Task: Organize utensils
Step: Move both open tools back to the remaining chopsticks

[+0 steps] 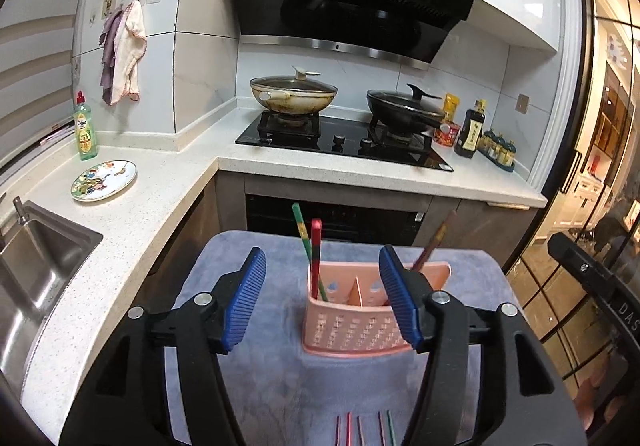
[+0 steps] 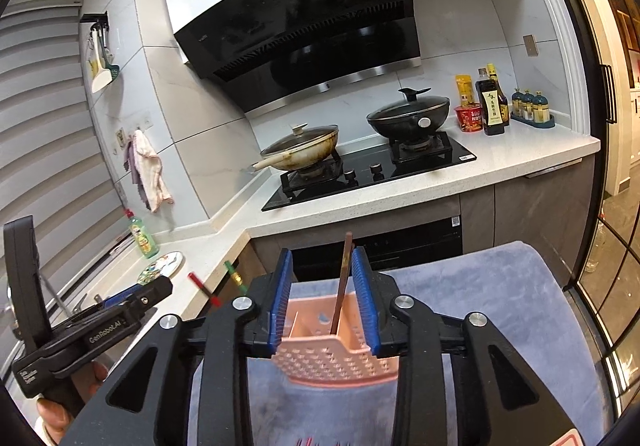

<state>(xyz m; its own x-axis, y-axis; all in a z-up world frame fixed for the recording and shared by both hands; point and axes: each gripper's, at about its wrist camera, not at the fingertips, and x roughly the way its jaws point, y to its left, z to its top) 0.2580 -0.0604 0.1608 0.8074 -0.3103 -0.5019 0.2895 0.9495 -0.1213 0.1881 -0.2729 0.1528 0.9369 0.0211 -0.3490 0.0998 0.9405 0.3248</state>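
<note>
A pink perforated utensil holder (image 1: 356, 322) stands on a blue-grey cloth (image 1: 280, 386). Its left compartment holds a green chopstick (image 1: 301, 230) and a red chopstick (image 1: 316, 258). A brown chopstick (image 1: 434, 246) leans in its right compartment. My left gripper (image 1: 322, 300) is open and empty just in front of the holder. My right gripper (image 2: 325, 302) is open above the holder (image 2: 332, 358), its pads on either side of the brown chopstick (image 2: 343, 282) without touching it. Several loose chopsticks (image 1: 364, 428) lie on the cloth at the near edge.
A white counter (image 1: 132, 222) wraps the left and back, with a sink (image 1: 36, 274), a patterned plate (image 1: 104, 180) and a green soap bottle (image 1: 85, 128). A black hob (image 1: 344, 140) carries two lidded pans. Sauce bottles (image 1: 472, 130) stand at the right. The left gripper's body (image 2: 80, 338) shows in the right wrist view.
</note>
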